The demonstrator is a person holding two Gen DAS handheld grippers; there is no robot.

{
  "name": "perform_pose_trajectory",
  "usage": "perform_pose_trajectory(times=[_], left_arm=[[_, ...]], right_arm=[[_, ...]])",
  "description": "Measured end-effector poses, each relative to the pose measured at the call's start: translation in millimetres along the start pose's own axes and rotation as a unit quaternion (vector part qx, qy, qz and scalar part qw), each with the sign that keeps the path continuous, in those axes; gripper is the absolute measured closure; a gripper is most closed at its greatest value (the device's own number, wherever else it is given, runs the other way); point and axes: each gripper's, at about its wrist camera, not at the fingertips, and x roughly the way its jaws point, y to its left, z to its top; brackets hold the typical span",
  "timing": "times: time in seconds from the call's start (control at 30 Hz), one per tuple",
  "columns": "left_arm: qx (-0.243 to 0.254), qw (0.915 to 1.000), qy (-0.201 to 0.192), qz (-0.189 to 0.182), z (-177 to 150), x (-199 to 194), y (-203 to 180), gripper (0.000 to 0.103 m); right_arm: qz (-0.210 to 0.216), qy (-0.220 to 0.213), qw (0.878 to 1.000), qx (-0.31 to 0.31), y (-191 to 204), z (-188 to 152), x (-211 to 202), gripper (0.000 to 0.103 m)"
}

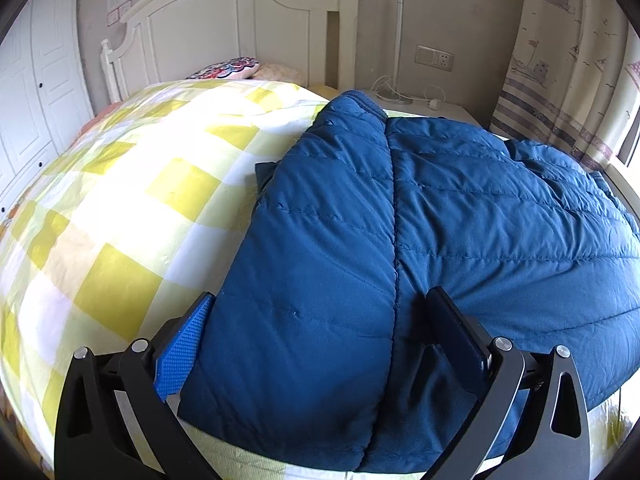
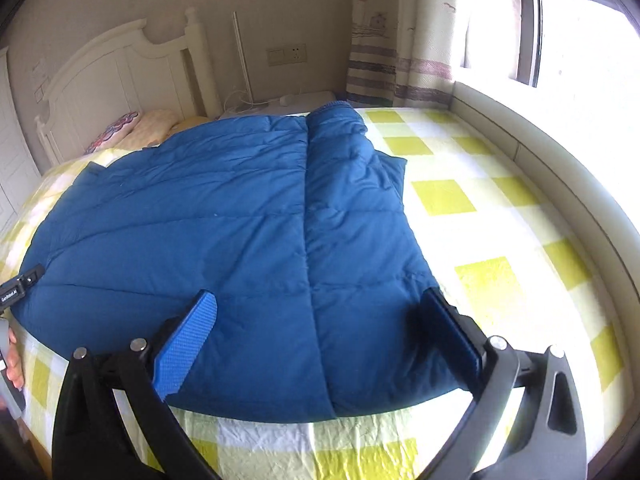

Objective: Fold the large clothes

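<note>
A blue quilted down jacket (image 1: 420,232) lies flat on the bed, with both sides folded inward over its middle. It also shows in the right wrist view (image 2: 224,232). My left gripper (image 1: 320,312) is open, its jaws wide apart over the jacket's near left edge, holding nothing. My right gripper (image 2: 320,312) is open too, its jaws wide apart over the jacket's near right corner, empty. The left gripper's body (image 2: 20,284) and the hand holding it show at the far left of the right wrist view.
The bed has a yellow and white checked sheet (image 1: 132,216) (image 2: 500,240). A white headboard (image 1: 240,24) and pillows (image 1: 236,69) are at the far end. A bedside table (image 1: 432,108) with a lamp and cables stands beyond. A curtain (image 1: 560,80) and a window (image 2: 580,28) are on the right.
</note>
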Motion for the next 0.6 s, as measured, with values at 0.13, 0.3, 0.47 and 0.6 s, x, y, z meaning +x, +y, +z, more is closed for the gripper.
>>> perform_pose_trajectory(times=[0.13,0.3,0.47,0.6], left_arm=[[0.038,0.9986,-0.037,0.007,4,-35,-35,0.004],[0.133,0.9905,-0.031,-0.02,-17,-37,-90,0.004],[0.115,0.9921,-0.027,-0.04,-25,-24,-82,0.004],[0.114,0.9922,-0.024,-0.044,-25,-21,-80,0.004]], right_arm=[[-0.011,0.001,1.0,-0.012,6,-3,6,0.002],[-0.003,0.004,1.0,-0.005,4,-3,7,0.003],[0.045,-0.003,0.998,0.036,-7,-11,-33,0.003],[0.136,0.059,0.983,0.105,-21,-47,-44,0.003]])
